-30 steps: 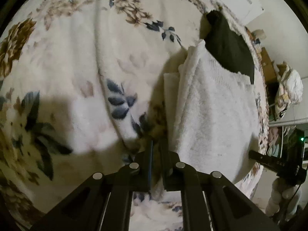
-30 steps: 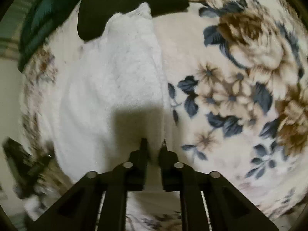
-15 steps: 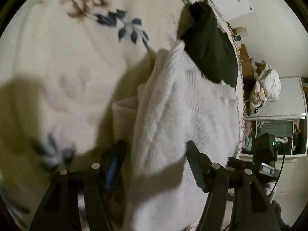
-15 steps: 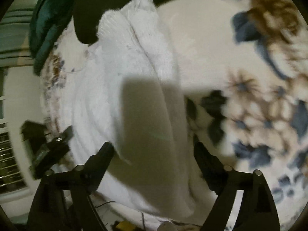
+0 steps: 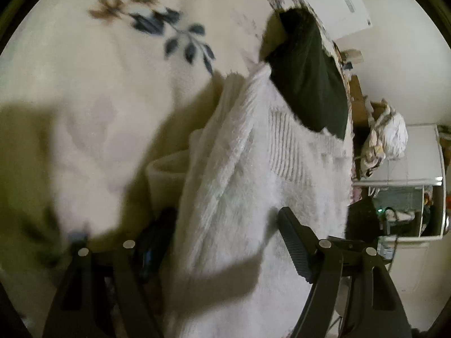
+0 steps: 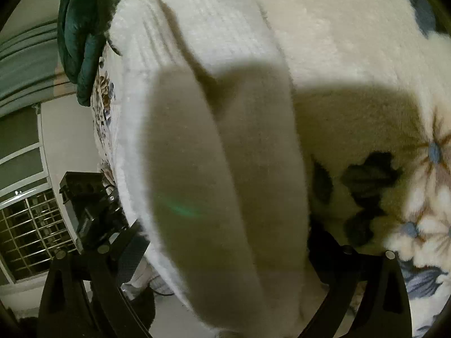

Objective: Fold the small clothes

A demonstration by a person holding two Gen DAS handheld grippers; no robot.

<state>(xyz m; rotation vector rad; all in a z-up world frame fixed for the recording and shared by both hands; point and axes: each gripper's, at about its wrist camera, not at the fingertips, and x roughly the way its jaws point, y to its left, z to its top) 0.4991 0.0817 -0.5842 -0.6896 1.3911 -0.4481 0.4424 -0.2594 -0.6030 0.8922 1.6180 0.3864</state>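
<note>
Both grippers, pinched nearly shut a second ago, now stand spread wide around the garment's near edge.

My left gripper (image 5: 225, 231) and right gripper (image 6: 225, 242) each straddle the fluffy white knitted sweater (image 5: 253, 183), jaws wide apart, gripping nothing that I can see. It lies folded lengthwise into a narrow strip on the cream floral fleece blanket (image 5: 98, 70), its far end touching a dark folded garment (image 5: 310, 84). I judge the side folds done and a crosswise fold left.

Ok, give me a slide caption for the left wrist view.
Open left gripper straddling a fluffy white sweater on a floral blanket, beside a black garment.
</note>
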